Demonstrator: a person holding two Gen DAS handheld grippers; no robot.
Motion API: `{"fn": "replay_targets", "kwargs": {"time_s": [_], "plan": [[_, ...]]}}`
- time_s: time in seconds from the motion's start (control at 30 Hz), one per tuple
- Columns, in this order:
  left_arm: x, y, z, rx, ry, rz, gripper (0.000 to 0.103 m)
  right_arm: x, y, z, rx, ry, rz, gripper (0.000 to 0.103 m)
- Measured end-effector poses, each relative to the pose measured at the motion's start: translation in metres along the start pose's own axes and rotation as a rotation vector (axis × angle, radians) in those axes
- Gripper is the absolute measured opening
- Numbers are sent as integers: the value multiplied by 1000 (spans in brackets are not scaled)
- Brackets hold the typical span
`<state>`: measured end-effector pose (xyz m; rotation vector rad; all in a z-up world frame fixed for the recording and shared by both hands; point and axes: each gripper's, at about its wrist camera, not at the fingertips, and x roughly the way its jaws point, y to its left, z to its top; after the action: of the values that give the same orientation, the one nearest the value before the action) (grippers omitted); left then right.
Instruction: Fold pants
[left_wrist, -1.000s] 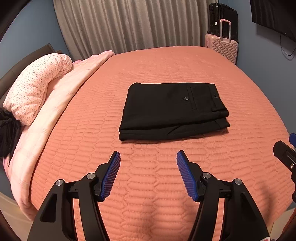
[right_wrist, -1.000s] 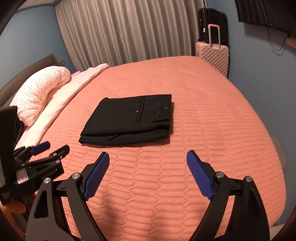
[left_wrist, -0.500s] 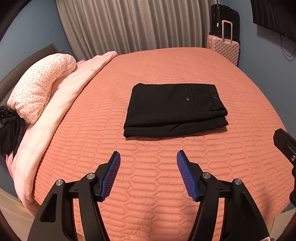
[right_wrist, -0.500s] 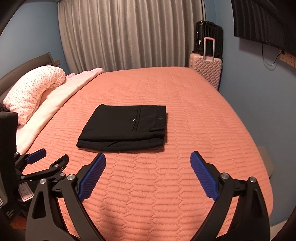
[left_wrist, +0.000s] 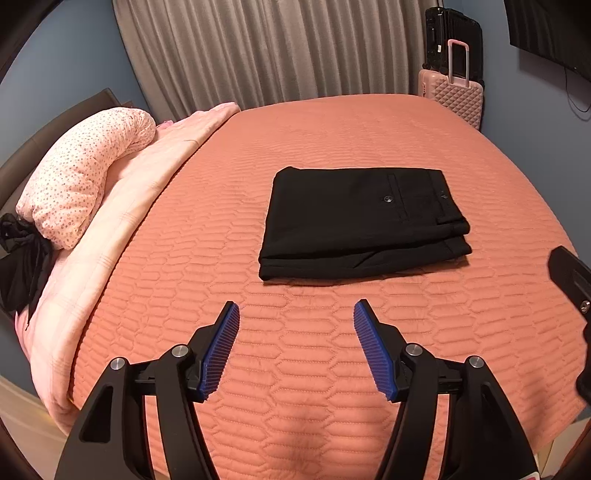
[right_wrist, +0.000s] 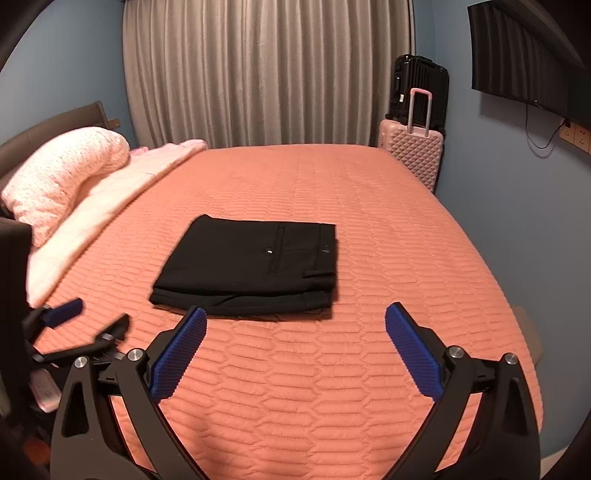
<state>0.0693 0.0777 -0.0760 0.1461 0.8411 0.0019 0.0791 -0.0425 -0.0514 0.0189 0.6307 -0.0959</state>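
The black pants (left_wrist: 362, 221) lie folded into a flat rectangle in the middle of the orange quilted bedspread (left_wrist: 295, 373), back pocket button facing up. No gripper touches them. My left gripper (left_wrist: 295, 306) hovers over the bedspread short of the pants' near edge, its jaws opening with nothing between them. In the right wrist view the pants (right_wrist: 251, 262) lie just beyond my right gripper (right_wrist: 297, 310), whose jaws are opening wide and hold nothing. The left gripper (right_wrist: 92, 319) shows at that view's left edge.
A speckled pink pillow (left_wrist: 85, 173) and a pale pink blanket (left_wrist: 147, 192) line the bed's left side, with a black cloth (left_wrist: 18, 258) beside them. A pink suitcase (right_wrist: 413, 155) and a black one (right_wrist: 417, 88) stand at the far right corner. Curtains hang behind.
My right gripper's jaws have spread wider and its view has tipped up, showing more curtain and wall. The left gripper has barely shifted. The pants have not moved.
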Motion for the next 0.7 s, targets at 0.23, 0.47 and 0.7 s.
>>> {"fn": "replay_targets", "kwargs": {"time_s": [0.23,0.47,0.7], "plan": [[93,23,19,-39,109,-126,66,74,-15,-4,-19,107,71,96],[150,57,43,-89,155,-152,66,129,-41,9,103,184,164,96],[161,31,38,41,107,-36,74,142,-11,4,20,155,86,96]]}}
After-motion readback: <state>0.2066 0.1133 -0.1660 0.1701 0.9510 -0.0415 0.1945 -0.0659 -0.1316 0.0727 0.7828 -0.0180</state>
